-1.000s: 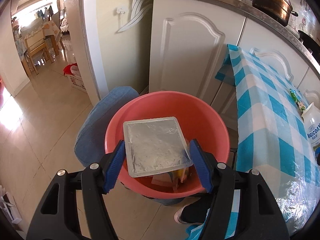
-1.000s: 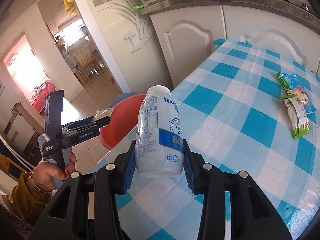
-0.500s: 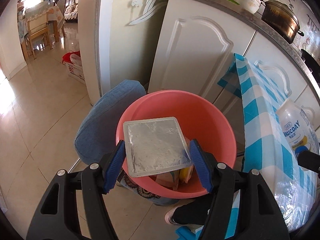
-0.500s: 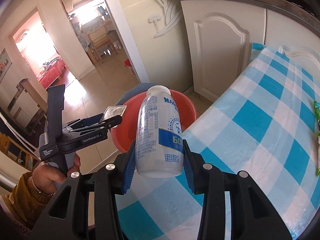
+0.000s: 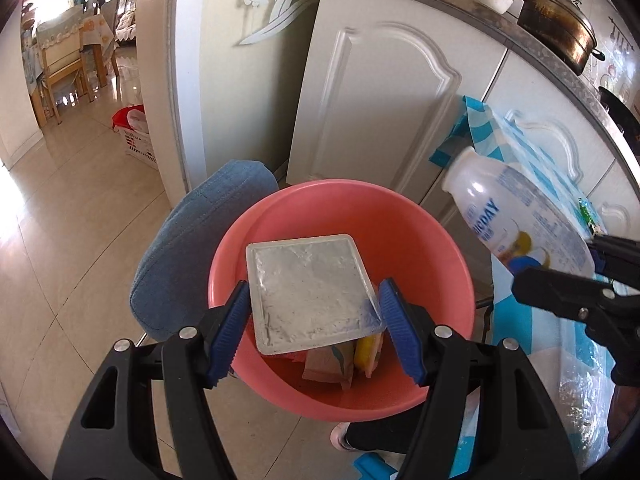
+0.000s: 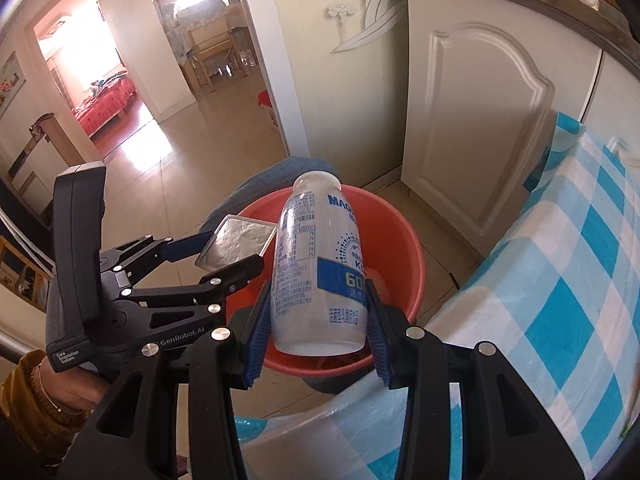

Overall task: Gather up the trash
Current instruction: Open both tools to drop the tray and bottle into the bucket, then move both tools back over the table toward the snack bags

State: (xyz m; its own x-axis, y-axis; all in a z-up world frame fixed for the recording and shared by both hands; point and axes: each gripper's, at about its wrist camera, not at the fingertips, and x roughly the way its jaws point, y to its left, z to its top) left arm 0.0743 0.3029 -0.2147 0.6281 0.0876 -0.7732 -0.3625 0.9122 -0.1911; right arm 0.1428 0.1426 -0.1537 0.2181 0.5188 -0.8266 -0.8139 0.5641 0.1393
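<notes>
Left wrist view: pink basin [image 5: 424, 240] below; left gripper [image 5: 312, 330] clamps foil tray [image 5: 308, 288] between both pads. Right gripper [image 6: 318, 316] squeezes bottle [image 6: 316, 268] above basin. Wrappers [image 5: 344, 364] partly hidden beneath tray.

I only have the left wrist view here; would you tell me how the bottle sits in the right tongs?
Observer: The white bottle stands upright, cap end away from the camera, between the pads of the right tongs, over the near rim of the red bucket.
Operator: Thank you. Does anything show of the hand holding my left tongs?
Observer: Yes, the hand grips the handle at the lower left, with a mustard sleeve and a bracelet at the wrist.
Operator: And the foil tray?
Observer: The foil tray is clamped in the left tongs, beside the bottle above the bucket's left edge.
</notes>
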